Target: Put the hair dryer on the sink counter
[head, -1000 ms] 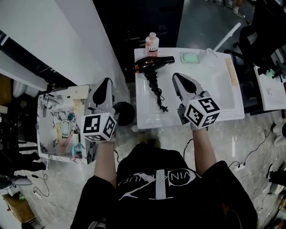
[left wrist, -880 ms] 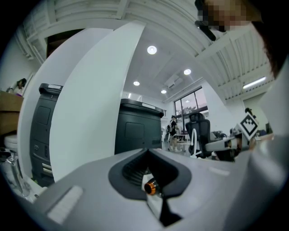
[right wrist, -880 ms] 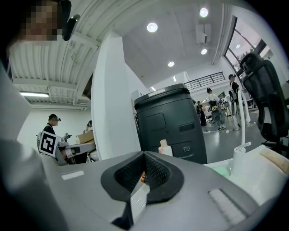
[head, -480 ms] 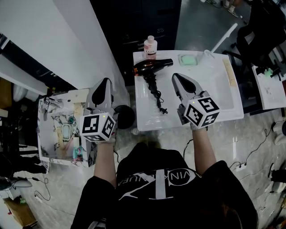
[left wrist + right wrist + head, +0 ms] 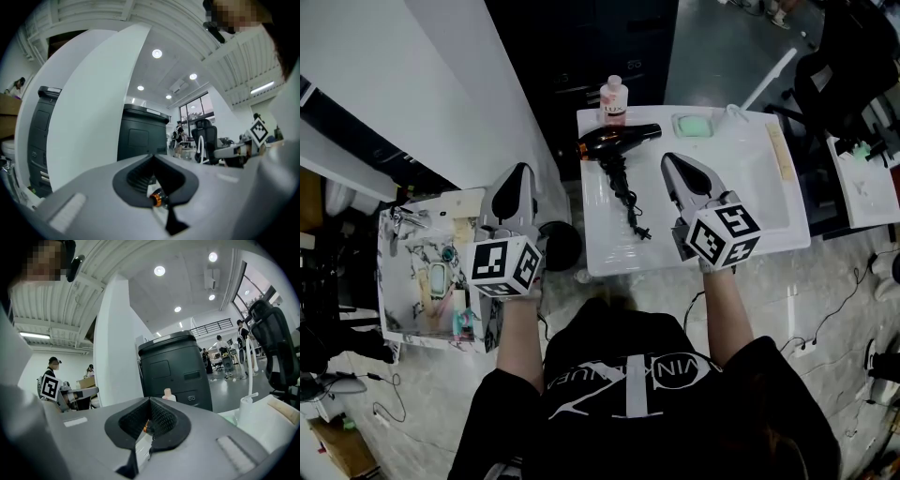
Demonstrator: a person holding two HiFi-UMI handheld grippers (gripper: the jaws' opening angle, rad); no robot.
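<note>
Left gripper and right gripper jaws are closed; hair dryer lies at table's far-left edge.

White pillar, dark cabinet, grey floor

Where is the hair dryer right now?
In the head view, the hair dryer lies at the far left corner of the white counter, beside the pink bottle.

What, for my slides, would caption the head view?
Left tongs and right tongs shut, empty; hair dryer lies on white counter.
</note>
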